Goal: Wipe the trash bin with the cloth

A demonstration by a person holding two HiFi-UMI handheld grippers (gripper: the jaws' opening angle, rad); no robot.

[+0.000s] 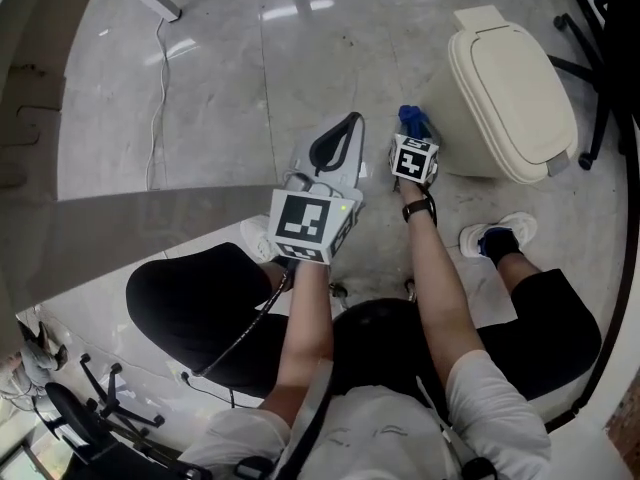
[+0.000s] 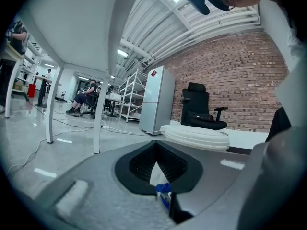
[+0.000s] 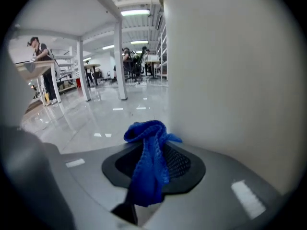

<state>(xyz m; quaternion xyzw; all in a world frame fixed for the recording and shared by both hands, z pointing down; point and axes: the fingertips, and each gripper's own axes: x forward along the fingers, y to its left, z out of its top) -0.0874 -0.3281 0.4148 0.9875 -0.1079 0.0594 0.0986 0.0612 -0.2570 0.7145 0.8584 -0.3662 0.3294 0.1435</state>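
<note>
Both forearms reach forward and down. The right gripper [image 1: 412, 138] has its jaws clenched on one blue cloth [image 1: 414, 120], just beside one cream trash bin [image 1: 512, 88]. The left gripper [image 1: 337, 140] has its jaws closed and empty.

I count one trash bin [image 1: 510, 88] at the upper right, one blue cloth [image 1: 416, 118] beside it, and two claws mid-frame: left claw [image 1: 338, 140], right claw [image 1: 410, 134].

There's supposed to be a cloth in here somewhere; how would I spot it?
Find the big cream trash bin at the head view's upper right. Just left of it is the right hand-held gripper, with the cloth pinched in its jaws. It is the only bright blue, loosely woven thing there.
</note>
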